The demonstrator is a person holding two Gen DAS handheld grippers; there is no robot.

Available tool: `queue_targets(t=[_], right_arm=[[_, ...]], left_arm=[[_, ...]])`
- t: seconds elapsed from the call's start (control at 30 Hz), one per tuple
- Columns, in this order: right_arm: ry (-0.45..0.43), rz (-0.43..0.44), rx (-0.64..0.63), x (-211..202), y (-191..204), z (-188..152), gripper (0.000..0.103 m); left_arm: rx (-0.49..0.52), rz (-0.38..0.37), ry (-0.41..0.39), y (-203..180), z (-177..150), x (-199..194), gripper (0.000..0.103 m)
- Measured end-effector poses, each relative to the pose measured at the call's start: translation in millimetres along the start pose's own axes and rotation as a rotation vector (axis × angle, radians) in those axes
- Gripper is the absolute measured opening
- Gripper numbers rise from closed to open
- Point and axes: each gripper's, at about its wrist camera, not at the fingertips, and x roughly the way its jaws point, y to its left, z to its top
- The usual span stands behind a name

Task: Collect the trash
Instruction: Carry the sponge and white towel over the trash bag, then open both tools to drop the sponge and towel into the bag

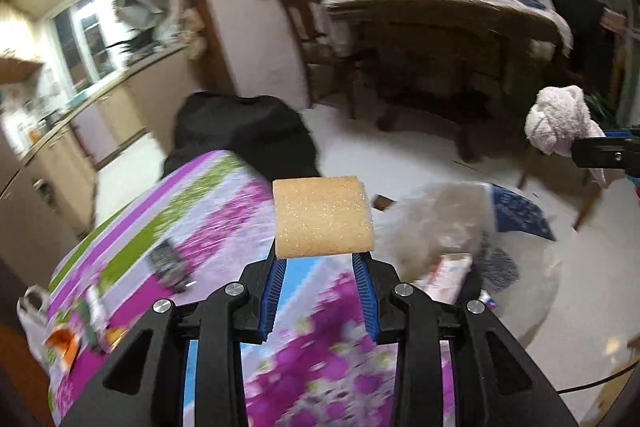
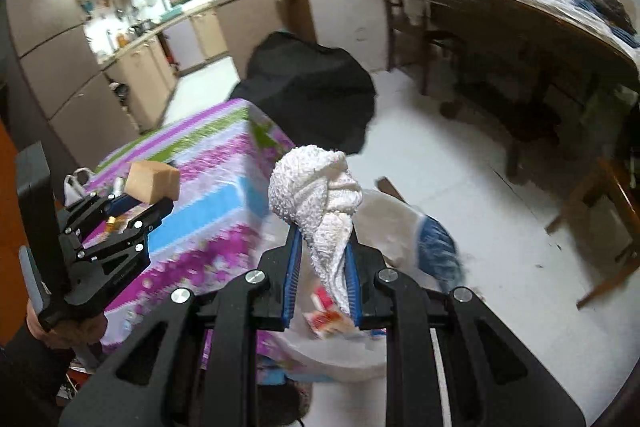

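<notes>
Pinching sponge (image 1: 323, 217): left hand-held gripper (image 1: 320, 259) | right hand-held gripper (image 2: 322, 267): pinching towel (image 2: 316, 187) | below: trash bag (image 2: 394, 223)

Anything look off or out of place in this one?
Yes: for trash collection, the left gripper carries a clean-looking sponge and the right gripper a white towel, not obvious trash.

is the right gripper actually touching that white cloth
Touching. The right wrist view shows the white cloth pinched between the right gripper's blue pads, bulging above them.
</notes>
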Motion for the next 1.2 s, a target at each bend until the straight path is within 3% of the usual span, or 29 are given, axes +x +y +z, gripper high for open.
queue_targets(t=[0.27,0.47,0.83,1.2], right_arm=[[0.126,-0.061,0.022,19.3,-27.5,-5.6,0.019],[0.206,-0.058,-0.003,36.5,-25.9,-6.9,0.019],[0.291,-0.064,-0.026,56.2,-25.4,-7.5,0.019],[0.384,-0.068,-0.04,80.3,-21.6,-4.9,0.019]], left_arm=[[0.109,-0.218,0.082,-51.4,23.9,46.0,0.035],[0.192,-0.394,0.172,-65.1,11.7,69.4,0.035],[0.208,-0.451,0.275,-69.8,-1.5,103.3,0.035],[0.242,-0.449,0.326,-65.1,-1.4,126.3,0.035]])
